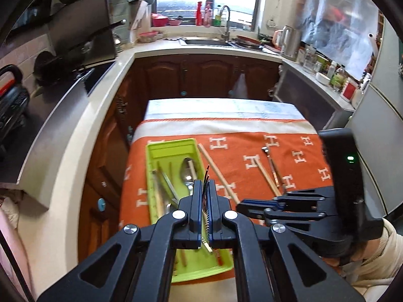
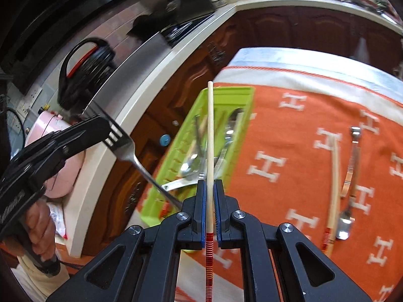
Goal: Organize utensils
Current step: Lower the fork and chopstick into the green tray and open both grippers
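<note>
A lime-green utensil tray [image 1: 173,148] [image 2: 234,94] lies at the left of the orange cloth, holding spoons [image 1: 187,171] and other cutlery. My left gripper [image 1: 204,183] is shut on a metal fork [image 2: 131,154], seen edge-on in its own view, above the tray; it also shows in the right wrist view [image 2: 100,128]. My right gripper [image 2: 209,185] is shut on a wooden chopstick [image 2: 209,130] with a red-striped end, held over the tray's near end; it also shows in the left wrist view [image 1: 241,206]. Another chopstick [image 2: 333,181] and a metal spoon [image 2: 348,176] lie on the cloth to the right.
The table with the orange H-patterned cloth [image 1: 252,151] stands between kitchen counters [image 1: 75,125]. A stove and pans [image 1: 75,58] are on the left, a sink [image 1: 209,41] is at the back, and bottles and a fridge [image 1: 377,105] are on the right.
</note>
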`<state>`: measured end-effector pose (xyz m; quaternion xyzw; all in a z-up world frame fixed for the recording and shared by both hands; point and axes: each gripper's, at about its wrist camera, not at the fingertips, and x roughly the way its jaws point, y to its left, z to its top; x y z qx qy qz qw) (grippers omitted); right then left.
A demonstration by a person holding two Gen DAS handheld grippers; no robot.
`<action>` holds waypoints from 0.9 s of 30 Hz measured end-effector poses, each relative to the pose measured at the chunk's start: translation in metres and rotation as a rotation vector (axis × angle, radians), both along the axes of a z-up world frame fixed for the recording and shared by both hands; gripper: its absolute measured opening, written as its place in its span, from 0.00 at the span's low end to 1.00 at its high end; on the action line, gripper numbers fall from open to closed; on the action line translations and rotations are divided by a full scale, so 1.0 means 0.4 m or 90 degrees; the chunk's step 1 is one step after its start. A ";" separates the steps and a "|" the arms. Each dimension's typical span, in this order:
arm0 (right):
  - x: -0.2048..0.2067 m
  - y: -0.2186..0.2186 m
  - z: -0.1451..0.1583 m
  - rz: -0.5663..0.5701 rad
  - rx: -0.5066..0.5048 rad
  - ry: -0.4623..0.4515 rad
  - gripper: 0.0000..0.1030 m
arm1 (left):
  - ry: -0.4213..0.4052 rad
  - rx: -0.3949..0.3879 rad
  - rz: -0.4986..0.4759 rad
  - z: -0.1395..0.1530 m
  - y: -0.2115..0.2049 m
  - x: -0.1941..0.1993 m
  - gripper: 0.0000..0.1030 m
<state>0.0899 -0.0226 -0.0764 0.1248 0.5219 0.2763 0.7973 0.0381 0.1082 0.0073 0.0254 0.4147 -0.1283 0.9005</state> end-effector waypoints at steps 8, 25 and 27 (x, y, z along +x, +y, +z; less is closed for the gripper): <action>0.066 0.144 -0.095 0.035 0.044 0.066 0.05 | 0.052 0.033 0.052 -0.072 0.063 0.089 0.02; 0.251 0.134 -0.245 -0.073 -0.006 0.090 0.20 | 0.152 -0.043 0.101 -0.308 0.085 0.312 0.32; 0.250 0.126 -0.233 -0.072 -0.007 0.082 0.22 | 0.149 -0.050 0.110 -0.308 0.095 0.318 0.32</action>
